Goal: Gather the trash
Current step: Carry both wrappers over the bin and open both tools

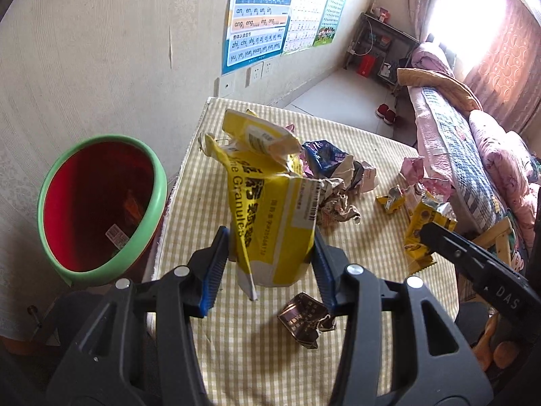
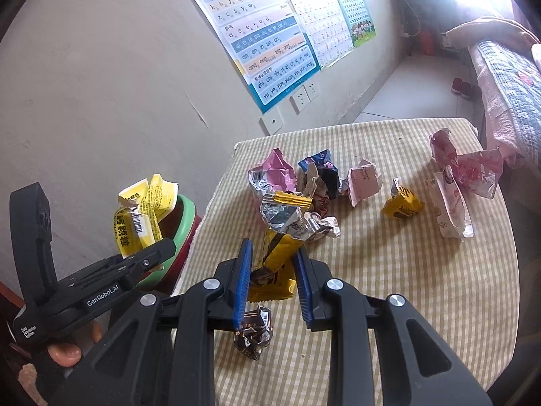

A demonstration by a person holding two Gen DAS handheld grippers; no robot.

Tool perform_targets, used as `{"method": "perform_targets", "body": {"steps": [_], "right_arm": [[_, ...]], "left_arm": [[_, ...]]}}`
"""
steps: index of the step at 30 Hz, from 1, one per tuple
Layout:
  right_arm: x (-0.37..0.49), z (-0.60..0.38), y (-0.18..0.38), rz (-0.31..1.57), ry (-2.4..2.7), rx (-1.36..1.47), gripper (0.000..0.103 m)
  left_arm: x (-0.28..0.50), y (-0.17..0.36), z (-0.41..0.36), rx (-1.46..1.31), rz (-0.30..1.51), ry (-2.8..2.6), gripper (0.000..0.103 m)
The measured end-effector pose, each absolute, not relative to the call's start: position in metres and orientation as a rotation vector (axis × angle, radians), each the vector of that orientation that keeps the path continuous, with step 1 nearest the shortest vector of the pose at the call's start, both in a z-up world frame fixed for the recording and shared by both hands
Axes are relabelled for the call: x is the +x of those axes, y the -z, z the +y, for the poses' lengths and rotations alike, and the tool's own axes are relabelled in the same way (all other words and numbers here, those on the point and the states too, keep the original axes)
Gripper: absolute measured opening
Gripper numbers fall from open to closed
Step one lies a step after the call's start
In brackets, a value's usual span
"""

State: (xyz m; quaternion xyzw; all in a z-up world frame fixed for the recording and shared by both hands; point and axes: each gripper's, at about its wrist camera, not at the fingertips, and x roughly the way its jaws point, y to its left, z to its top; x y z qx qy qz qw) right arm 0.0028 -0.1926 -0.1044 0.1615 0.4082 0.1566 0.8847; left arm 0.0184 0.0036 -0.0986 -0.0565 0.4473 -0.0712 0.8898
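Both grippers carry trash: left gripper [image 1: 270, 264] pinches a crumpled yellow cardboard box [image 1: 270, 209], right gripper [image 2: 272, 282] a yellow-silver foil wrapper [image 2: 282, 237]; next, over the green-rimmed red bin [image 1: 101, 203] left of the fingers.

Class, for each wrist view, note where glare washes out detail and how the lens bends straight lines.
Left wrist view: the window at upper right is blown out white; the table edge bows. Right wrist view: glare floods the upper right corner; the wall posters lean and curve.

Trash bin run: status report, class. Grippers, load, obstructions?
Left gripper shut on yellow granules box. Right gripper shut on yellow snack wrapper. Green-rimmed bin unobstructed.
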Motion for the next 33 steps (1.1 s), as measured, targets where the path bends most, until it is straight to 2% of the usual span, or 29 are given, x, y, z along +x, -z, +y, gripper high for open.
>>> {"method": "perform_targets", "body": {"steps": [17,33], "right_arm": [[0.011,-0.166,0.100,0.858,-0.339,0.288,0.025],[0.018,-0.144,0.098,0.865,-0.385,0.255,0.026]], "left_arm": [[0.026,0.112,0.025,-0.097,0.953,0.134,0.046],[0.022,0.098,0.062,-0.095,0.881,0.027,0.046]]}}
